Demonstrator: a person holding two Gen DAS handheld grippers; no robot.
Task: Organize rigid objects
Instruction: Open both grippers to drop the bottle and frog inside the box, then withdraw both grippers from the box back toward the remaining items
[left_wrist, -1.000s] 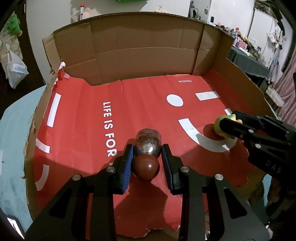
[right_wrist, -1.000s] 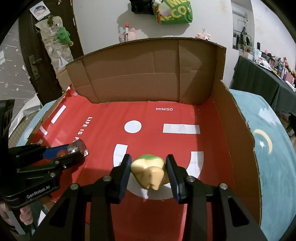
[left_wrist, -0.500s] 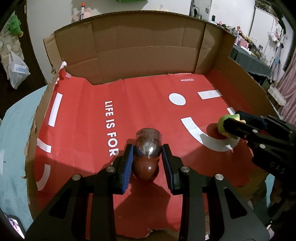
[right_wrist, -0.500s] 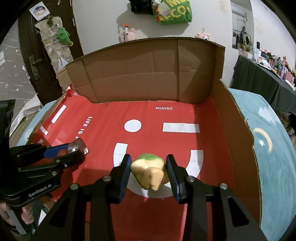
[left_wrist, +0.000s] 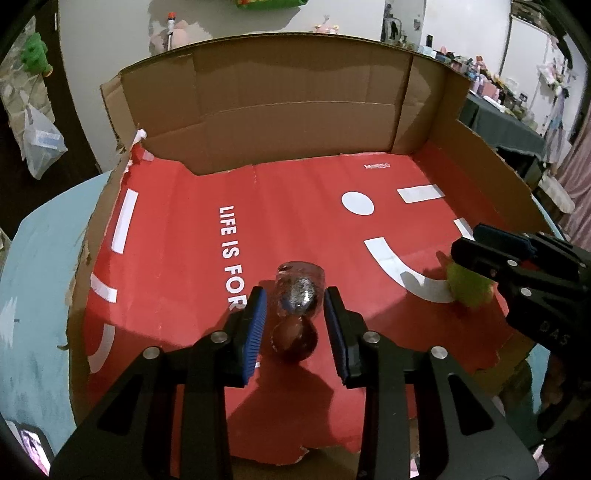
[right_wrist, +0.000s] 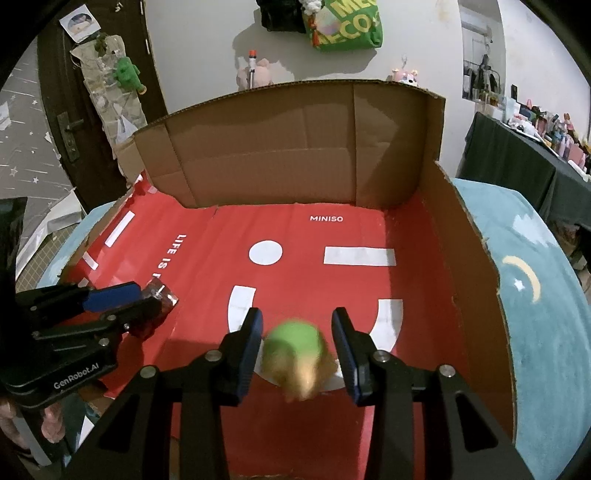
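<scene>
A small clear bottle with glittery contents and a round brown cap (left_wrist: 297, 314) lies on the red mat between the pads of my left gripper (left_wrist: 294, 308), whose jaws stand apart from it. It also shows in the right wrist view (right_wrist: 159, 299). A green and yellow toy (right_wrist: 297, 354) lies blurred on the mat between the pads of my right gripper (right_wrist: 297, 334), whose jaws are open and clear of it. The toy also shows in the left wrist view (left_wrist: 467, 290) under my right gripper (left_wrist: 476, 254).
A red MINISO mat (right_wrist: 332, 236) lines the floor of a cardboard box with tall back walls (right_wrist: 295, 147) and a right wall (right_wrist: 469, 266). The box stands on a blue rug (right_wrist: 546, 295). A dark table with clutter (right_wrist: 524, 155) is at the far right.
Both grippers have opened. The bottle has dropped from the left pads onto the mat, and the toy has dropped out of the right pads and is blurred in motion.
</scene>
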